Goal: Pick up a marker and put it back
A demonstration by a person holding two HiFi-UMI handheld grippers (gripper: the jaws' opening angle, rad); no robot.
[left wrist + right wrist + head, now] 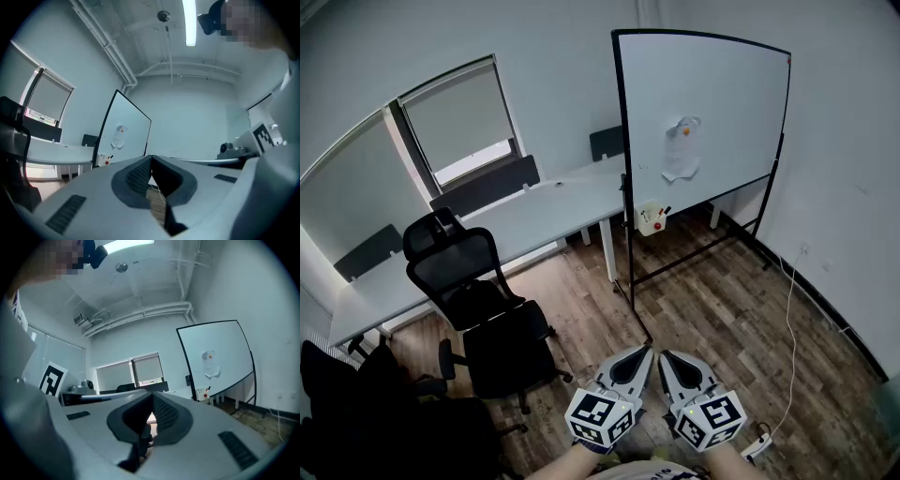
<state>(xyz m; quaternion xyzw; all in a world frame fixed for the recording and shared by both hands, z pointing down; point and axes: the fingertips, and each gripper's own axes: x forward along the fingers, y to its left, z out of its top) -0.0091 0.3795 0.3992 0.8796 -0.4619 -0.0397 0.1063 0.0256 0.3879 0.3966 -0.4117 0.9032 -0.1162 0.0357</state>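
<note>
A white marker holder [651, 217] with a red spot hangs at the lower left of the whiteboard [712, 94], and marker tips [664, 212] stick out of it. The holder also shows small and far off in the left gripper view [106, 161] and the right gripper view [202, 393]. Both grippers are low in the head view, side by side, well short of the board. My left gripper [643, 352] is shut with nothing between its jaws; its tips meet [150, 158]. My right gripper [667, 357] is also shut and empty [152, 395].
A long white desk [534, 211] runs to the left of the board, with a black office chair [478, 300] before it. A cloth [682, 150] hangs on the board. A white cable [787, 319] trails over the wood floor to a power strip [757, 444].
</note>
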